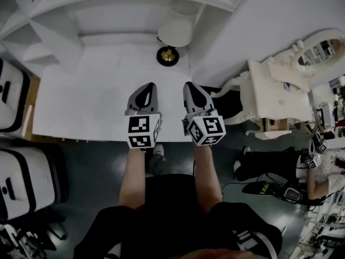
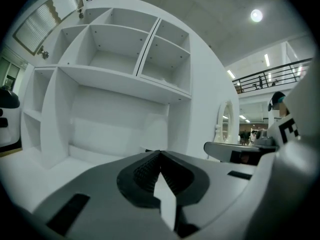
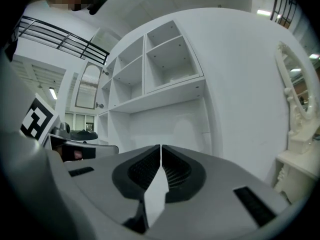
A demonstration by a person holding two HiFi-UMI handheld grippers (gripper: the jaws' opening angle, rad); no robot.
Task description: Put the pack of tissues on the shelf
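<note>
Above the desk's front edge: left gripper and right gripper, side by side, tips toward the shelf.
Jaws, left gripper: pressed together, nothing between them.
Jaws, right gripper: pressed together, nothing between them.
Task item: pack of tissues, not made out in any view.
Surface: white desk; lamp at its back, under the shelf.
Right of desk: ornate white dresser.
</note>
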